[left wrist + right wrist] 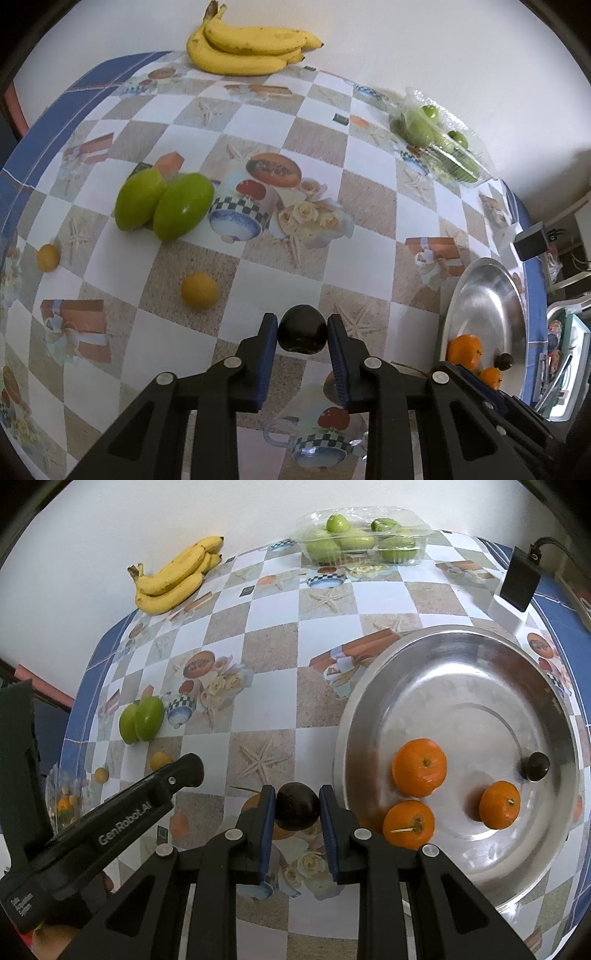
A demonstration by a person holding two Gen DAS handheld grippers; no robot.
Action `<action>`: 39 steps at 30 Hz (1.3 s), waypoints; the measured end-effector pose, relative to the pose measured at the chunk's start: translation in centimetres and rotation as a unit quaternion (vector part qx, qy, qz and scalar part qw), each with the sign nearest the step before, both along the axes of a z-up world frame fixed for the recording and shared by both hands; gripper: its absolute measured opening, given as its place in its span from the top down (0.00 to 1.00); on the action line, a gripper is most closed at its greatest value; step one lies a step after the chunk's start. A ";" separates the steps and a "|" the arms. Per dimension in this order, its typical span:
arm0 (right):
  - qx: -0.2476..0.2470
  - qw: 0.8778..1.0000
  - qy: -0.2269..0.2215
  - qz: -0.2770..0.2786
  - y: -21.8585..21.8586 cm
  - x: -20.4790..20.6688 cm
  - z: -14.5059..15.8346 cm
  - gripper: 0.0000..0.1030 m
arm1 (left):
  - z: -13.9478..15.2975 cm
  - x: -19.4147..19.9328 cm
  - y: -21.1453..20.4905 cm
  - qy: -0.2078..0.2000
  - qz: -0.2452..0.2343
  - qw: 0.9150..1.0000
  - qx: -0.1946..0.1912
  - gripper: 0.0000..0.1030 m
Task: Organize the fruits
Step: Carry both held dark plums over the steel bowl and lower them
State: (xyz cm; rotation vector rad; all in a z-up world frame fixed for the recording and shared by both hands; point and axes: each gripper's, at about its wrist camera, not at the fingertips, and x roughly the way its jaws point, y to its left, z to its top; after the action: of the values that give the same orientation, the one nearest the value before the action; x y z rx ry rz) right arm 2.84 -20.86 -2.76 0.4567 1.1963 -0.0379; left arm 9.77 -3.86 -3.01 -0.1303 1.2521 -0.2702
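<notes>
Closest to the lens in the left wrist view, the left gripper (302, 328) is clamped on a dark plum (302, 334), blue pads pressing both its sides, low in the middle of the frame. Going left to right on the checkered table (258, 122): a small yellow fruit (48, 257) at the left edge, two green mangoes (164, 206) touching each other, another yellow fruit (199, 290) near the gripper, bananas (247, 46) at the top middle, a clear tub of green fruit (437, 142) upper right, and the steel plate (491, 295) at the right edge.

Right wrist view is much the same: the right gripper (297, 806) is clenched on a second dark plum (297, 811) at the bottom middle, just left of the plate's rim and not over it. The left gripper's black body pokes in from the lower left. On the plate, right side of the frame, sit three oranges (419, 767) and another small dark fruit (535, 766) near the right rim. A black box (521, 578) stands at the upper right.
</notes>
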 end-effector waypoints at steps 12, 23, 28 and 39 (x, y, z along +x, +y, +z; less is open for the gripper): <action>-0.006 0.996 -0.008 -0.086 -5.6 -1.2 0.4 0.76 | 1.0 -0.3 -2.6 -0.021 -0.030 0.999 -0.014 0.71; -0.021 0.985 0.006 -0.171 -11.6 -3.6 -0.1 0.76 | 2.3 -1.9 -8.0 -0.053 -0.096 0.994 -0.025 0.71; -0.021 0.982 0.006 -0.185 -12.8 -4.0 -0.2 0.76 | 2.8 -2.8 -11.0 -0.073 -0.138 0.987 -0.029 0.71; -0.020 0.982 0.010 -0.188 -13.3 -3.8 -0.6 0.76 | 2.6 -3.6 -14.7 -0.104 -0.191 0.976 -0.014 0.71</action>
State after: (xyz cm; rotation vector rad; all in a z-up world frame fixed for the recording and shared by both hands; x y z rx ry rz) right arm -0.95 -34.14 -3.35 0.6434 1.1137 -0.3911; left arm 6.16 -18.60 -0.41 0.1140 1.0591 -0.6187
